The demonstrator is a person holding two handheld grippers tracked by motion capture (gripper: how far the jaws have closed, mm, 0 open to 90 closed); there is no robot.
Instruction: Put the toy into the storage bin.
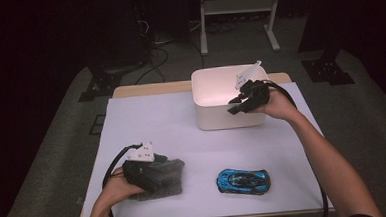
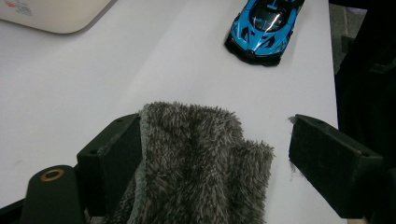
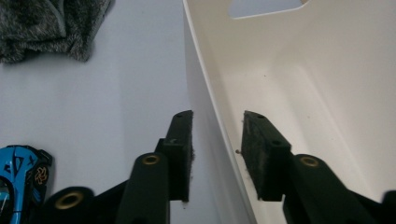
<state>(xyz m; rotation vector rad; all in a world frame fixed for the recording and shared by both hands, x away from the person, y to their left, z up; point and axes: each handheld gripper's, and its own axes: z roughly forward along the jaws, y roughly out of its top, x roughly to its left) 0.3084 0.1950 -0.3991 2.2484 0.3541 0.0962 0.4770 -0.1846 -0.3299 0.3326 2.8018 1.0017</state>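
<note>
Tongs first: the right tongs [image 3: 215,154] straddle the near wall of the white plastic bin [image 1: 216,118], one black pad outside and one inside, narrowed around the thin wall with a small gap on each side, so not yet pinching it. In the high view they [image 1: 244,100] sit at about one o'clock on the white tabletop [image 1: 146,118], over the bin's right front rim. The left tongs [image 2: 215,158] stand wide around a grey fuzzy cloth [image 2: 201,163]; the left pad touches the fabric's edge, the right pad stands clear of it, so nothing is gripped yet. That cloth [image 1: 167,182] lies at about seven o'clock, near the front edge. A blue toy sports car [image 1: 243,180] rests at five o'clock, apart from both.

The step in hand looks like steadying the bin with the right tongs while the left takes up the cloth. To do it well, the right tongs should close squarely on the wall, low enough not to slip off the rim. The left tongs should sink deeper into the pile before closing, gathering a thick fold, then lift without dragging toward the car.
</note>
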